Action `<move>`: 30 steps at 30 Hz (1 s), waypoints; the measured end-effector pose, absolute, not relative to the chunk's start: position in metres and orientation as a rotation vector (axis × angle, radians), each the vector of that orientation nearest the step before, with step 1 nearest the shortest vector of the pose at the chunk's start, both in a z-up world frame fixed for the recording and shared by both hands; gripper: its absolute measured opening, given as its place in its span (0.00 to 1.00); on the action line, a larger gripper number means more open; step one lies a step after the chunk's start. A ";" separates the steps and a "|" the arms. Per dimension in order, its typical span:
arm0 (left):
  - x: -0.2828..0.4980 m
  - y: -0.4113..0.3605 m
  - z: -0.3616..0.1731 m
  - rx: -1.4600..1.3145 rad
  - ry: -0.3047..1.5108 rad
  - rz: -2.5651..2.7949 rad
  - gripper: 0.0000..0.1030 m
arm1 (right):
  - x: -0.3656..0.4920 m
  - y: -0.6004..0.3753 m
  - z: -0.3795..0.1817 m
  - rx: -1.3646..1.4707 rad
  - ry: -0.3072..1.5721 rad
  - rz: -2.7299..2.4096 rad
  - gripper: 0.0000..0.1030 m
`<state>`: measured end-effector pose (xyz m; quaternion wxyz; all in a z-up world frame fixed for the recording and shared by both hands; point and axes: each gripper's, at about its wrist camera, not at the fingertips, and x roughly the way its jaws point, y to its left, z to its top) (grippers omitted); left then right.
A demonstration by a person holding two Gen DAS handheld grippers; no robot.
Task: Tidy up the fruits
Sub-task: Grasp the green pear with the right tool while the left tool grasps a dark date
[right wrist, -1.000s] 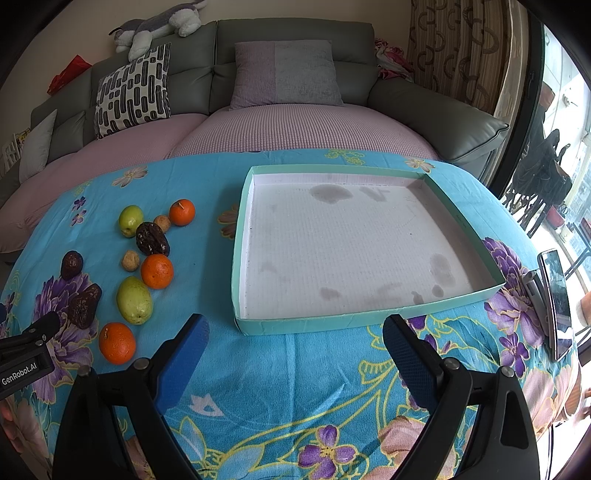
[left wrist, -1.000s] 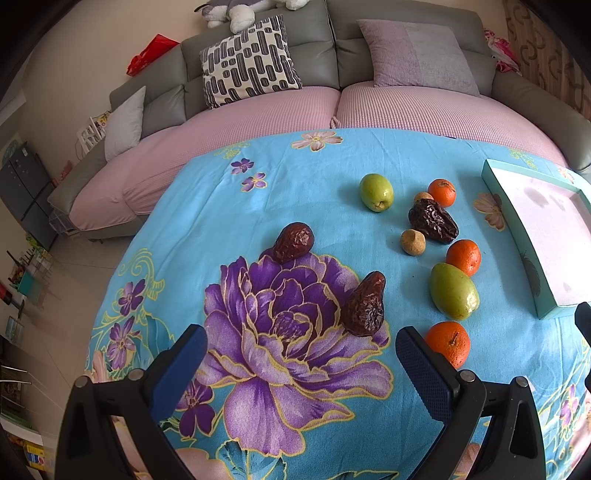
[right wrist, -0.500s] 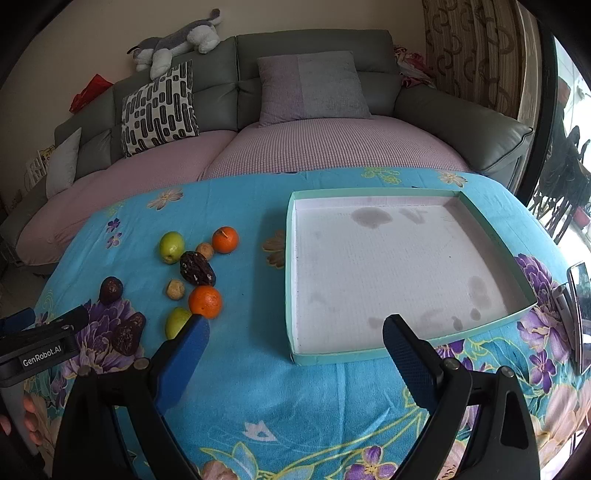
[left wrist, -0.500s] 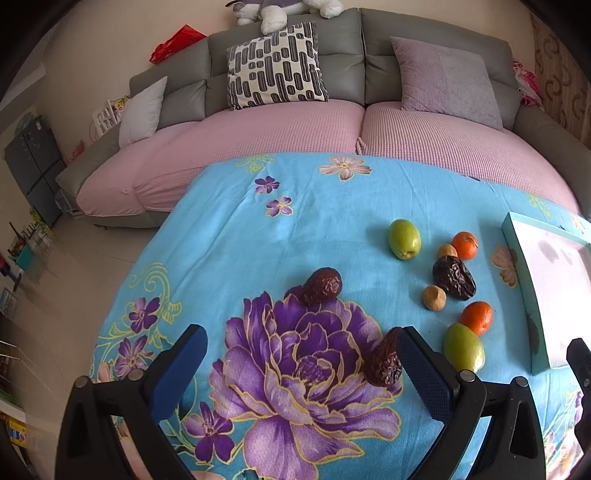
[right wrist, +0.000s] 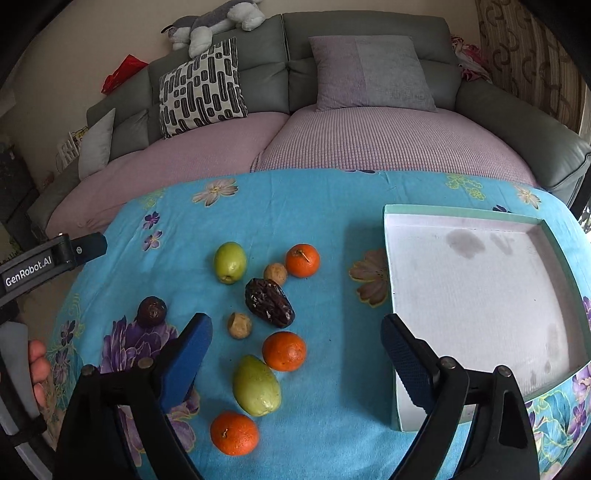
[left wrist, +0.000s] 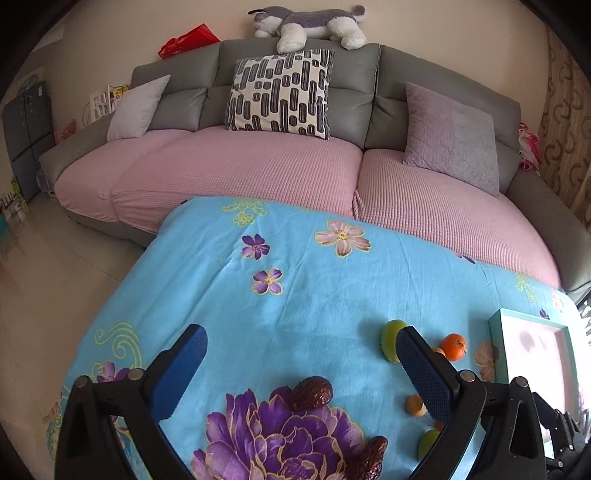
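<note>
Fruit lies loose on the blue flowered cloth (right wrist: 314, 206): three oranges (right wrist: 284, 350), two green fruits (right wrist: 256, 386), a large dark date (right wrist: 269, 302), a round dark date (right wrist: 151, 311) and two small brown fruits (right wrist: 240, 325). An empty white tray with a teal rim (right wrist: 480, 295) sits to their right. My right gripper (right wrist: 295, 350) hovers over the near fruits, jaws wide and closing slightly, touching nothing. My left gripper (left wrist: 301, 354) is open above the cloth's left side, with a dark date (left wrist: 312, 393) below it; in the right wrist view it (right wrist: 55, 258) shows at the left edge.
A grey sofa with pink seat covers (left wrist: 258, 166) curves round the table's far side, with cushions and a plush dog (left wrist: 306, 26) on top. Bare floor (left wrist: 55, 277) lies off the table's left edge. A hand (right wrist: 37, 369) holds the left gripper's grip.
Both grippers pulled back and tilted up. The right view swung left from the tray to the fruit; the left view slid off the fruit toward the sofa. Nothing was picked up.
</note>
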<state>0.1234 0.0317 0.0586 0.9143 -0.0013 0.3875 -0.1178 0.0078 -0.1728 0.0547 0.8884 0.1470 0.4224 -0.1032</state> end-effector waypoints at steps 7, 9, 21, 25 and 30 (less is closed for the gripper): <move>0.133 0.021 0.042 -0.003 0.854 -0.336 1.00 | 0.017 -0.179 0.050 0.328 0.901 -0.195 0.72; 0.130 0.015 0.035 0.038 0.865 -0.328 1.00 | 0.016 -0.177 0.046 0.331 0.922 -0.188 0.70; 0.137 0.005 -0.032 0.090 1.117 -0.293 1.00 | 0.008 -0.145 0.014 0.336 1.064 -0.081 0.61; 0.139 0.004 -0.039 0.087 1.146 -0.278 0.99 | 0.009 -0.141 0.008 0.329 1.089 -0.079 0.54; 0.137 0.000 -0.037 0.097 1.144 -0.296 0.86 | 0.011 -0.136 -0.001 0.322 1.124 -0.071 0.44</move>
